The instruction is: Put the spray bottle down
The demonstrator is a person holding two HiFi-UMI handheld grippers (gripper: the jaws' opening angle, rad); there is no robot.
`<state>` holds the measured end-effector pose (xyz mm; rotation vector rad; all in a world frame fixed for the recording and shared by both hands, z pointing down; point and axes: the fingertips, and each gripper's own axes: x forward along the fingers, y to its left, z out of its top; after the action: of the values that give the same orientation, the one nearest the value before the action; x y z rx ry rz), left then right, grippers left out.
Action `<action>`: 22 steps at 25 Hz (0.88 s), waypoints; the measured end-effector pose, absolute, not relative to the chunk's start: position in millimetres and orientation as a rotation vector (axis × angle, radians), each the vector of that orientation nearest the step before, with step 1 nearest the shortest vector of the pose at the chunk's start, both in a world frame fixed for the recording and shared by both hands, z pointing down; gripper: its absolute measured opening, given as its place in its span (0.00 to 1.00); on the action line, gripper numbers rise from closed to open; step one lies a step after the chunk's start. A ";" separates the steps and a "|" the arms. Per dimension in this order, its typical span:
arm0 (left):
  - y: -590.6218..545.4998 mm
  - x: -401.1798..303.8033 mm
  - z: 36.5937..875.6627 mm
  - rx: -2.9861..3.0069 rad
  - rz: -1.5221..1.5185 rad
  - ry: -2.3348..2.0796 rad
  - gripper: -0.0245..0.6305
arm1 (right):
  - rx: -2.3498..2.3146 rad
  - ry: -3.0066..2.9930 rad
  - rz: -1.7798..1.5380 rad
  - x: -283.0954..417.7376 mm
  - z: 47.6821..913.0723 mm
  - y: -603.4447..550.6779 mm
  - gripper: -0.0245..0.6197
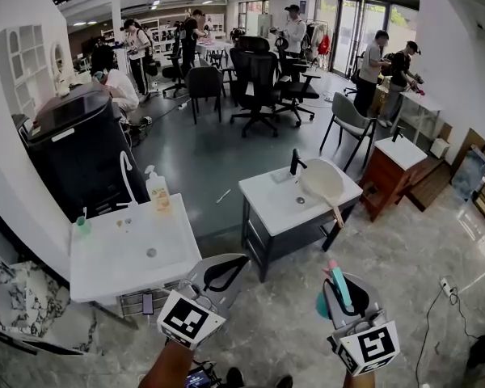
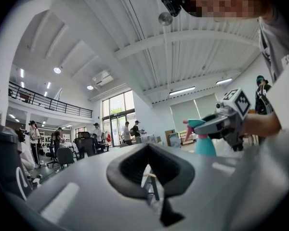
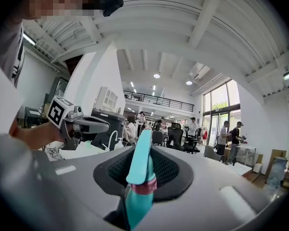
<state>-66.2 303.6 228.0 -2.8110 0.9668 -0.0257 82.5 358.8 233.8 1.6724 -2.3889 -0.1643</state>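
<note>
OK, right claw (image 3: 145,173) is clamped on the teal plastic spray bottle with the pink trigger and collar (image 1: 338,286). I grip it up by the neck, spray head poking ahead out of the jaws, body hanging below. It's up in the air, about level, off the near right corner of the white-topped sink desk with dark legs (image 1: 268,204) and well apart from it. Only the grey marbled floor (image 1: 291,330) is under it, so the bottle is not down yet.

My read: I hold the neck because it's the narrow part the pads can close round, and that leaves the base free to land flat.

Left claw (image 1: 225,275) is closed with nothing in it. I hold it level off the near left corner of that desk, clear of the bottle, probably just to keep it out of the way.

On the desk, a black tap (image 1: 295,162) stands at the far edge. A white round pan-like thing with a wooden handle (image 1: 323,181) lies on the right part, handle sticking over the near right edge. That fills the right side, so the bare left part of the top looks like the likely landing spot.

Risk: the bottle is tall and likely light, so it could tip if I let go with it tilted.
</note>
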 end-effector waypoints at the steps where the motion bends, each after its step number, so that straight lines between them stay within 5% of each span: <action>1: 302.3 -66.0 229.0 -2.812 -0.025 0.960 0.04 | 1.674 -2.387 -0.164 81.5 234.6 357.4 0.17; 22: 262.7 -64.9 234.9 -2.840 0.012 0.912 0.04 | 1.704 -2.355 -0.161 77.1 238.8 313.3 0.17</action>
<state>-64.9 262.7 234.9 -2.8400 0.9116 0.0123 77.1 313.3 238.8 1.7037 -2.3553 -0.1607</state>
